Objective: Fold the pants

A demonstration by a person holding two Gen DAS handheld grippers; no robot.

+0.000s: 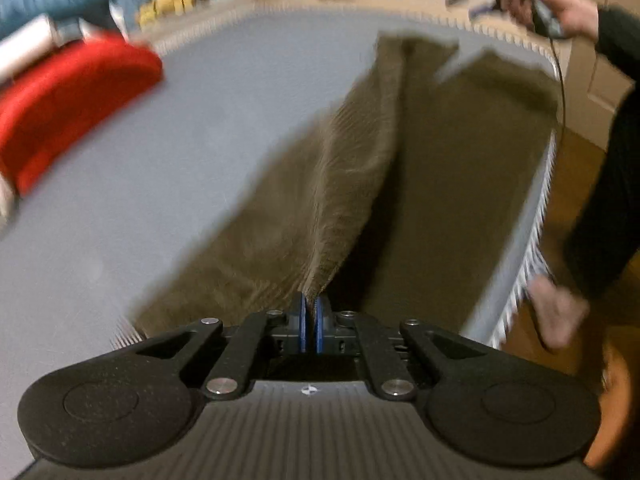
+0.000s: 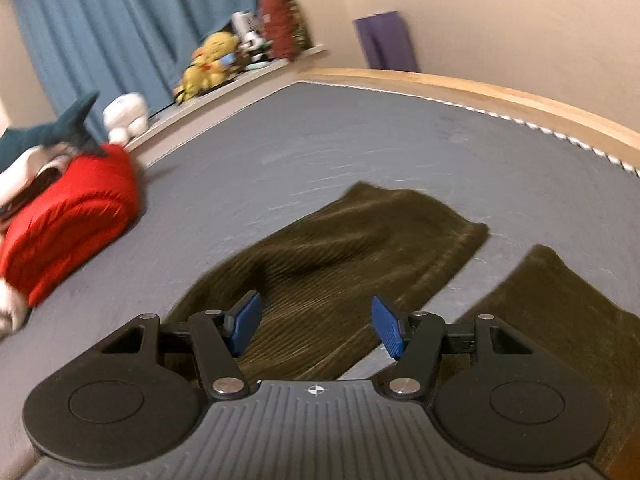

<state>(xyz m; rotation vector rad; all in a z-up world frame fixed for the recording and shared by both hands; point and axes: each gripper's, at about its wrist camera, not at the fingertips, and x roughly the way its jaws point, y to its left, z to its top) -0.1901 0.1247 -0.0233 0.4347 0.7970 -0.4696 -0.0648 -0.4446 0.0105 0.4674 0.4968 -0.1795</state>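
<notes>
So the pants [image 1: 360, 184] lie on the gray bed [image 1: 200, 140], and the folding looks like it has only just begun. The left gripper [image 1: 310, 322] has its blue pads squeezed tight on a pinch of the brown cloth, and that pinch is pulled up into a ridge above the bed. The right gripper [image 2: 316, 326] has its jaws wide apart and holds nothing; it hangs just above the pants. The two legs still lie side by side with a strip of bed between them, so I think no fold is done yet. One leg has to go over the other, and then the pants must be folded shorter.

The left view shows the pinched ridge, the person's right hand [image 1: 560, 12] up past the far end of the pants, and the edge of the bed. The right view shows the two leg ends [image 2: 420, 224] lying flat and apart. Both views show the red bundle [image 2: 68, 224], well apart from the pants.
</notes>
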